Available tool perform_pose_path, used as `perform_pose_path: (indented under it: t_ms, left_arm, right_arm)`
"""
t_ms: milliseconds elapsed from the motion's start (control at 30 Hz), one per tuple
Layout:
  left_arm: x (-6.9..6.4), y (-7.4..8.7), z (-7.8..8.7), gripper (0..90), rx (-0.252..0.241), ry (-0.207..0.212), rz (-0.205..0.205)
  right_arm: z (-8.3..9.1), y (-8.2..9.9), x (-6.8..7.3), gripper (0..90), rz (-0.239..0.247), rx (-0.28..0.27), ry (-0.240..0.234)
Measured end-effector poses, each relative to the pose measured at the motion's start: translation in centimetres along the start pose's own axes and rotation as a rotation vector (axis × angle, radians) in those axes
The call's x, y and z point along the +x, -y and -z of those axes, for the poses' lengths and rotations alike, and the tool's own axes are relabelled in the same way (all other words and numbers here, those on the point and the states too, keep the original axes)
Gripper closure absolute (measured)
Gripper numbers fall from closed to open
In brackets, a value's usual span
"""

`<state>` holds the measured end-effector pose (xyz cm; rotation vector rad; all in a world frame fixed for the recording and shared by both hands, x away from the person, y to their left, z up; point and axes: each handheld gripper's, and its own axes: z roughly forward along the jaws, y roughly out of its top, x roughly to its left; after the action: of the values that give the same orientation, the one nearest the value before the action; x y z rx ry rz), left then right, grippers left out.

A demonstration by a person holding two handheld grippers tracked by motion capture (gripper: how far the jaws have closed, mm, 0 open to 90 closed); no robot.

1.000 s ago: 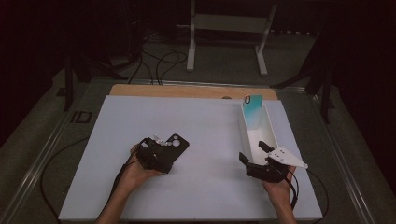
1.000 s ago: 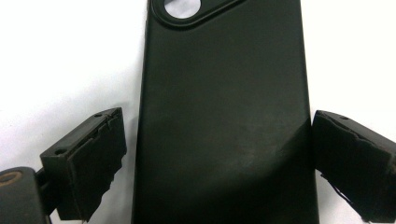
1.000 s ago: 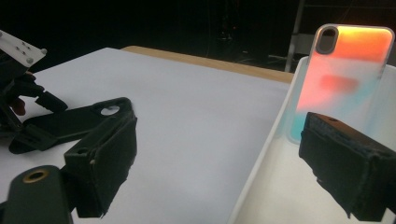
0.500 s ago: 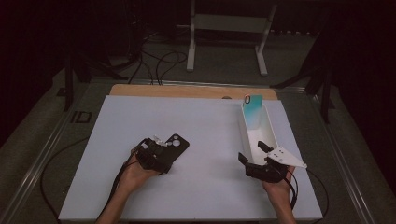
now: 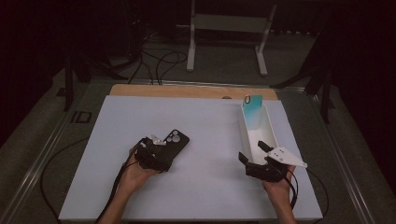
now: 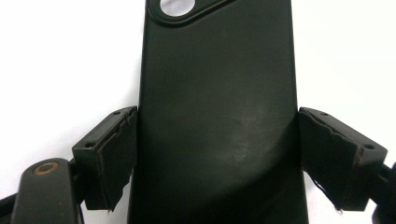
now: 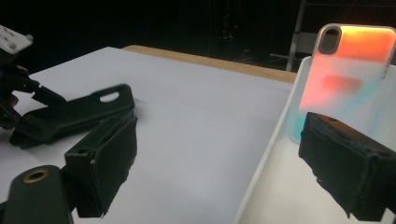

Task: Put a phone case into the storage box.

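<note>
My left gripper [image 6: 217, 154] is clamping the black phone case [image 6: 217, 107], jaws having just been closing; my right gripper [image 5: 258, 155], right of it, is standing wide at the white tray [image 5: 270, 126].

Room's pretty dark around the lit white rectangular counter [image 5: 205, 186]. Up close that surface blows out to glare, and the iridescent orange-teal phone case [image 7: 348, 74] looks soft and blurry.

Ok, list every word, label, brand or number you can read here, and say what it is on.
None can be read.
Black phone case: plain back, no print or logo.
Coloured phone case standing in the white tray: only a blurred orange-to-teal pattern, no letters.
White table mat: blank.
Grey plate on the right tool: only small holes, no text.
</note>
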<state>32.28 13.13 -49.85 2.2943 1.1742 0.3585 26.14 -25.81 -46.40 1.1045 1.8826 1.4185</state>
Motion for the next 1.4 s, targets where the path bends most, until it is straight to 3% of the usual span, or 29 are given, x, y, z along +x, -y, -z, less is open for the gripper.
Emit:
perform_pose_path:
  t_ms: [200, 300, 367, 500, 767, 1133, 1400]
  left_arm:
    - [0.2, 0.0, 1.1, 16.2, -0.072, -0.007, 0.009]
    - [0.1, -0.1, 1.9, 16.1, -0.134, -0.020, 0.016]
    - [0.1, -0.1, 2.1, 16.1, -0.140, -0.019, 0.011]
    - [-0.1, -0.1, 3.1, 16.1, -0.194, -0.019, 0.012]
    - [-0.9, -0.5, 4.7, 16.1, -0.298, -0.041, -0.010]
    - [-2.2, -1.1, 5.6, 16.0, -0.354, -0.020, -0.044]
    - [-4.1, -1.7, 6.2, 15.9, -0.403, -0.022, -0.116]
  right_arm:
    - [-0.1, -0.1, 0.1, 11.3, 0.004, 0.003, -0.002]
    - [-0.3, -0.4, 0.3, 12.5, 0.001, 0.013, -0.017]
    - [-0.4, -0.5, 0.3, 12.5, 0.000, 0.015, -0.025]
    - [-1.0, -1.2, 0.5, 12.3, -0.009, 0.056, -0.095]
    - [-2.2, -3.2, 1.3, 9.2, 0.001, 0.098, -0.149]
    - [-4.3, -5.9, 2.2, 8.7, -0.036, 0.124, -0.220]
    - [-6.1, -7.3, 3.5, 8.8, -0.055, 0.131, -0.283]
